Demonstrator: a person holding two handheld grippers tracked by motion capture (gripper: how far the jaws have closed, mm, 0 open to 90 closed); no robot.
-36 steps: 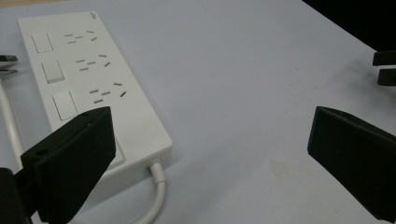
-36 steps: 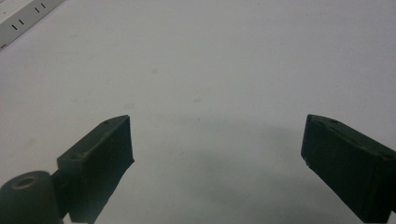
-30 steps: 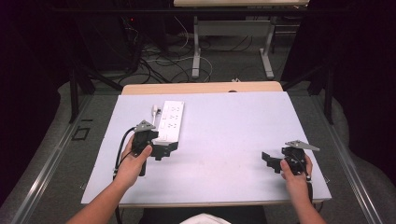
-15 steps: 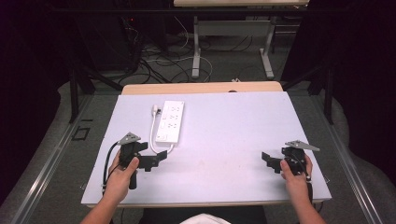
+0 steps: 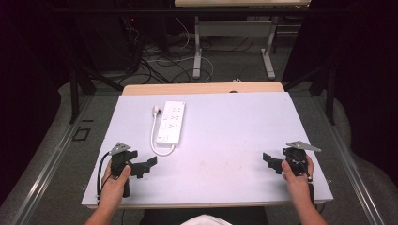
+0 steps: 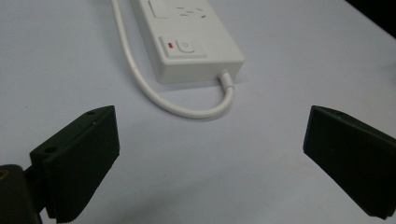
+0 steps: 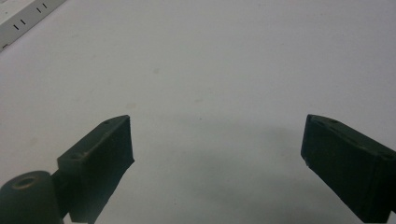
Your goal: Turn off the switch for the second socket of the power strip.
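The power strip (image 5: 171,122) lies flat on the table (image 5: 234,140), its cord (image 5: 157,140) looped alongside. The left gripper (image 5: 141,166) has withdrawn from it toward the near edge, jaws spread, empty. The right gripper (image 5: 272,161) rests far right, likewise spread; the strip appears released.

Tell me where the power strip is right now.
In the high view, the white power strip lies on the table's far left part, ahead of the left gripper, its cord looping along its left side.

Place: lab or test room
Signs: black curtains (image 5: 361,70); loose floor cables (image 5: 162,58); metal-legged desk (image 5: 234,28); bare white table (image 5: 225,140)
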